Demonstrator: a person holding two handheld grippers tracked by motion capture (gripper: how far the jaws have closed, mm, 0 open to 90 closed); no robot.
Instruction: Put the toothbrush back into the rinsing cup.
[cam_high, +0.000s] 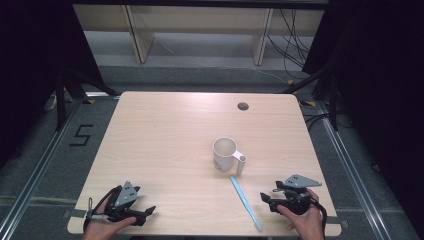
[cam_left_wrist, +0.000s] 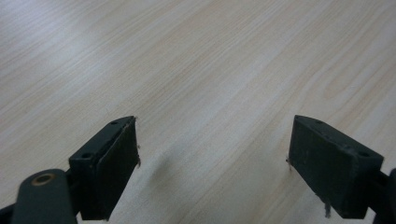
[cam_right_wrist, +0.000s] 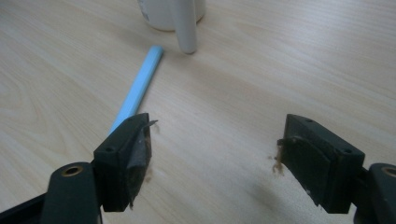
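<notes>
A white mug (cam_high: 225, 153) stands upright near the middle of the wooden table (cam_high: 165, 130), its handle (cam_high: 241, 164) toward the near right. A light blue toothbrush (cam_high: 245, 202) lies flat just in front of the mug, running toward the table's near edge. In the right gripper view the mug (cam_right_wrist: 161, 11) and the toothbrush (cam_right_wrist: 137, 88) lie ahead of the jaws. My right gripper (cam_high: 266, 199) rests open at the near right, empty, right of the toothbrush. My left gripper (cam_high: 149, 212) rests open at the near left over bare wood (cam_left_wrist: 210, 93).
A round cable hole (cam_high: 243, 106) sits in the table's far right part. Beyond the far edge stand shelf legs and cables on a grey floor. A floor mark "5" (cam_high: 81, 135) lies to the left.
</notes>
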